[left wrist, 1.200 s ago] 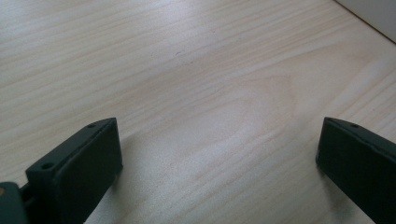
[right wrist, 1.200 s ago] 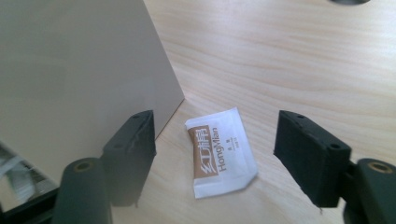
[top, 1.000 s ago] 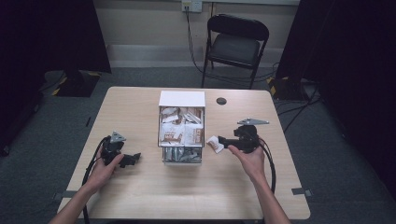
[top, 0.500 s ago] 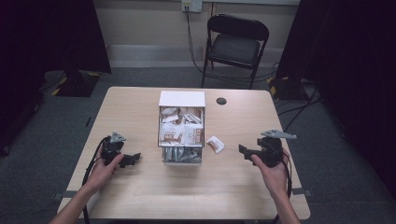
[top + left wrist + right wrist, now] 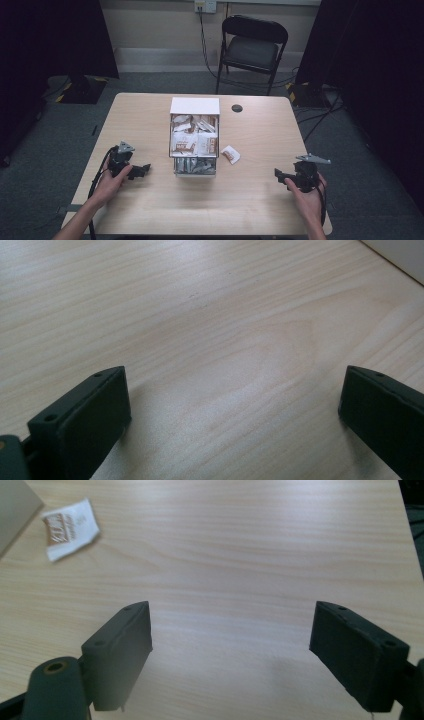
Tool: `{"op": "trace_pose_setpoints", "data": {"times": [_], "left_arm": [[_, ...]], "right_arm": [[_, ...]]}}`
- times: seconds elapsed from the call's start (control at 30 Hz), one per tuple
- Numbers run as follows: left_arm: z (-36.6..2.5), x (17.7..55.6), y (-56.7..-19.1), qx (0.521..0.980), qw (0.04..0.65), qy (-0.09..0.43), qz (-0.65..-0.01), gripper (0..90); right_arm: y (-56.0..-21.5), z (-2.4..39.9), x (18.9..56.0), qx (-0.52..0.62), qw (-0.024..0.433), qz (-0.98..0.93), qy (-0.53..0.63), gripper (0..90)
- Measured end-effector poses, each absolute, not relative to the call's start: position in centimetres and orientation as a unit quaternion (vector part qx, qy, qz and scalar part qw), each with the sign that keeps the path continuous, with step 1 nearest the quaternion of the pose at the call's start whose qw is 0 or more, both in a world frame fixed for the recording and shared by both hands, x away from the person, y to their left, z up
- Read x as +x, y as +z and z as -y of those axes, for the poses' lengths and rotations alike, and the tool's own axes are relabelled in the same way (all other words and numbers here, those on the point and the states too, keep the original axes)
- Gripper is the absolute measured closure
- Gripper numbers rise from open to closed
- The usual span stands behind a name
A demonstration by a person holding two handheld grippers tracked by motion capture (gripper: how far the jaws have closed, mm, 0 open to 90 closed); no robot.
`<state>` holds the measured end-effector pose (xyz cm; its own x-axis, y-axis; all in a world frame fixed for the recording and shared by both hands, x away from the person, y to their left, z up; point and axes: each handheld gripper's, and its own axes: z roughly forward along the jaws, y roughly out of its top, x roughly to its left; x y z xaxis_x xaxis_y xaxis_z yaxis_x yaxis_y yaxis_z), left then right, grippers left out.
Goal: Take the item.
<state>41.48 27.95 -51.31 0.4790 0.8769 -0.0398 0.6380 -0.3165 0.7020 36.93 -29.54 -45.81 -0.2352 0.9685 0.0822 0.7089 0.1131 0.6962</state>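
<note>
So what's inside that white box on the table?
The white box holds many small white packets with brown print, packed tightly, and silvery packets in its near end. Whatever lies beneath the top layer is covered. One packet lies outside, on the table.

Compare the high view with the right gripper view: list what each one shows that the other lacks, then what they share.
High view alone: the white box of sachets mid-table, the left gripper resting open on the wood, a folding chair behind the table, a dark round cap near the far edge.

Right gripper view alone: a close look at its own two black jaws, standing wide apart with nothing between them.

Shared: the right gripper, the loose sachet lying beside the box, and the wooden table.
</note>
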Motion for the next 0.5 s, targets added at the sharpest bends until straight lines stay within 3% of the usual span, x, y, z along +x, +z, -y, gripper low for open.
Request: {"op": "trace_pose_setpoints", "data": {"times": [0.33,0.5], "left_arm": [[-28.0,41.4,-51.3,0.794,0.334,0.178,-0.477,0.0],[-28.0,41.4,-51.3,0.793,0.334,0.178,-0.477,0.0]], "right_arm": [[-48.6,29.9,38.0,0.601,0.198,-0.733,0.249,15.2],[-49.3,29.5,38.0,0.606,0.226,-0.719,0.253,12.6]]}}
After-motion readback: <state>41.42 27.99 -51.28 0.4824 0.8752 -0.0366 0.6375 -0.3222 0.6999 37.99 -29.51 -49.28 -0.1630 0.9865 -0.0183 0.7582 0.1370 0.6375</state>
